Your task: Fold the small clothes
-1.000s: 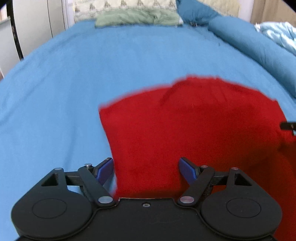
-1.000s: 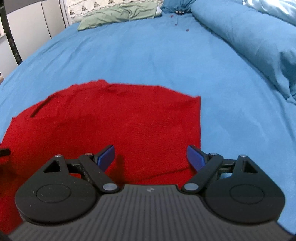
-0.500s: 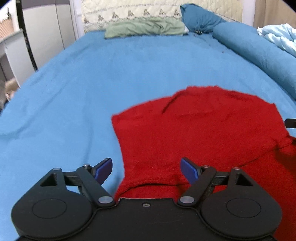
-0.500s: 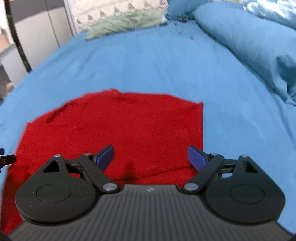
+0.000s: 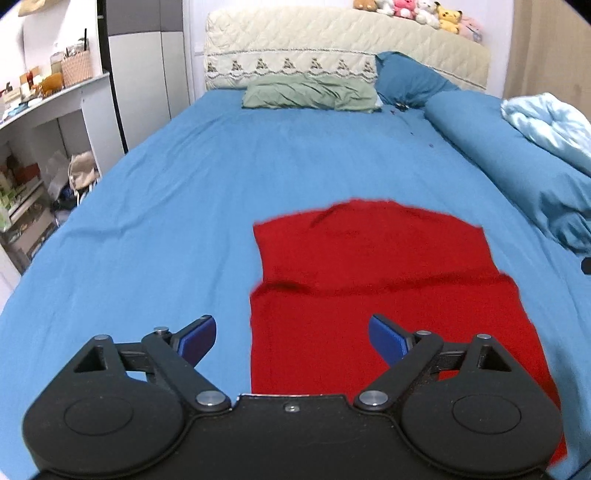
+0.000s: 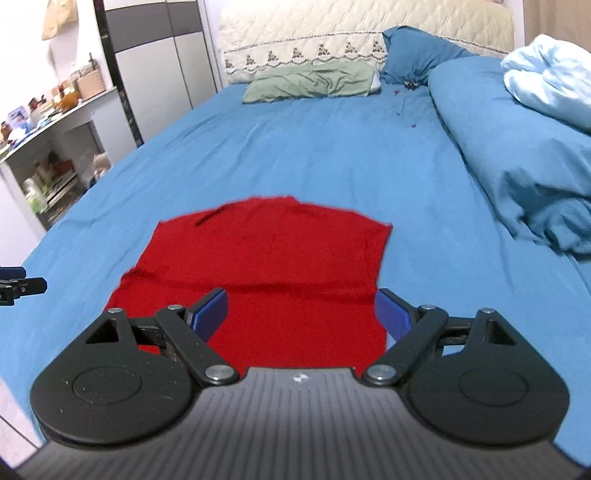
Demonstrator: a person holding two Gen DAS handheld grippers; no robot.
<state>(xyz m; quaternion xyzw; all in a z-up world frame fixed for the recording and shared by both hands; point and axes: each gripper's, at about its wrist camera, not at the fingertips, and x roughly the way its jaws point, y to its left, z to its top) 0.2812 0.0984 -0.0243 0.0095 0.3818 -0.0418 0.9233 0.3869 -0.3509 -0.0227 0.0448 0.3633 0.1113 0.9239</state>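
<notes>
Bed: a big bed with a plain blue cotton sheet (image 5: 192, 192) is seen in both views, and everything else is laid on it.
Rolled duvet: a long blue rolled duvet (image 6: 509, 147) is laid along the right side of the bed, with a pale blue crumpled blanket (image 6: 550, 85) on top of it.
Headboard: a cream quilted headboard (image 5: 332, 40) is seen at the far end, and a row of small soft toys (image 5: 417, 11) is set on top of it.
Red garment: a small red knitted garment (image 5: 369, 280) is spread flat on the sheet near the close end of the bed. Its far part is folded over the near part, and a dark crease is seen across the middle.
Pillows: a flat green pillow (image 5: 310, 92) is laid by the headboard, and a dark blue pillow (image 5: 410, 79) is propped just beside it.
Left gripper: the black left gripper (image 5: 291, 334) is held above the garment's left edge. Its blue fingers (image 5: 388, 338) are spread wide, have just been opening, and nothing is gripped between them.
Right gripper: the black right gripper (image 6: 301, 314) is held above the garment's right edge. Its blue fingers (image 6: 210, 312) are spread wide too, and nothing is gripped.
</notes>
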